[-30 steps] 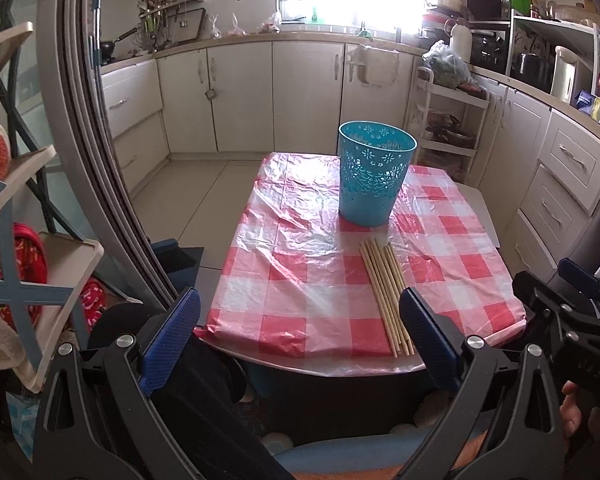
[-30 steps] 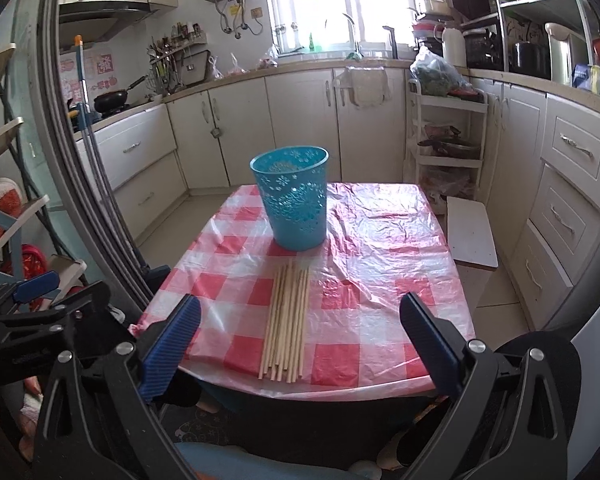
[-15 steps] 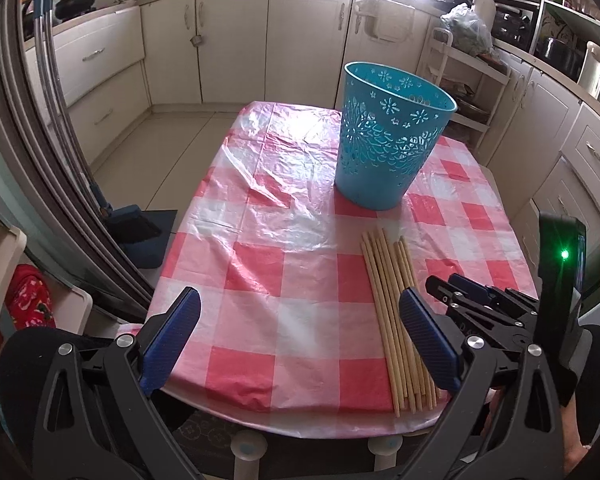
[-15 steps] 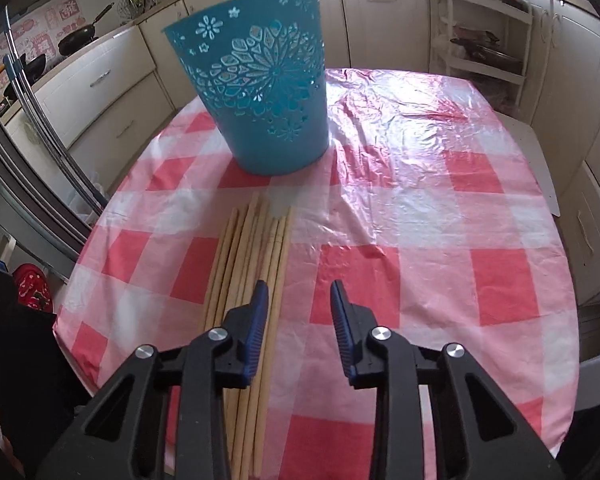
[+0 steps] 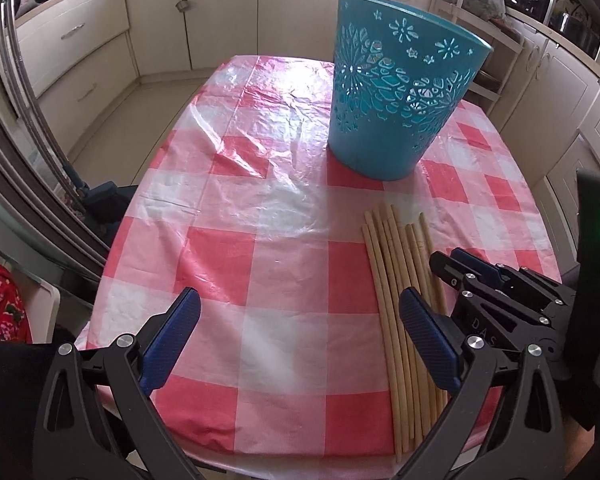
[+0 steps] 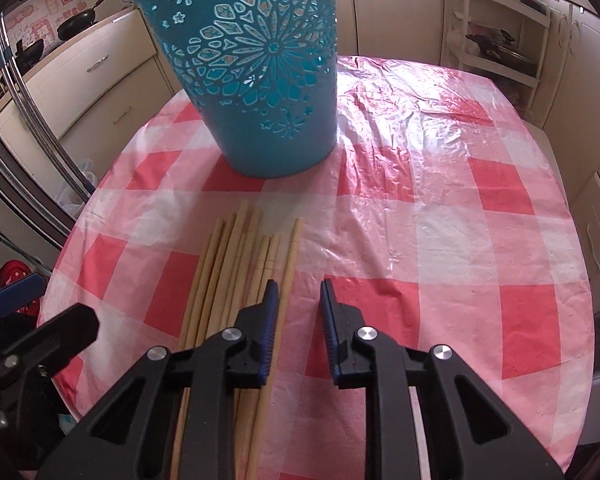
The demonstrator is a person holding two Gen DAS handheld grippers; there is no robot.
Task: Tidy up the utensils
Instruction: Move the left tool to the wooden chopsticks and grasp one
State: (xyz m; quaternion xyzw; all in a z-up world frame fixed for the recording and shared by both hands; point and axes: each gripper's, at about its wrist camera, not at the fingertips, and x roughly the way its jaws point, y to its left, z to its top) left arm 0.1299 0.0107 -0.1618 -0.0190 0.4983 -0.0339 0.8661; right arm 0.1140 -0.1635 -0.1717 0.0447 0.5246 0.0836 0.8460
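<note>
Near ends of the chopsticks [image 6: 236, 280] were hidden under the right gripper [image 6: 298, 300]; its jaws were closing, narrow gap, rightmost stick just inside the left pad, contact unclear. Left gripper [image 5: 300, 336] jaws stood wide apart over bare tablecloth [image 5: 260, 208]. Sticks lay at 6 o'clock of the blue basket [image 6: 256, 80], well apart from the left gripper's centre.

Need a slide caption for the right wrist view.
Right gripper closing beside chopsticks, one stick between its jaws, blue basket behind.
</note>
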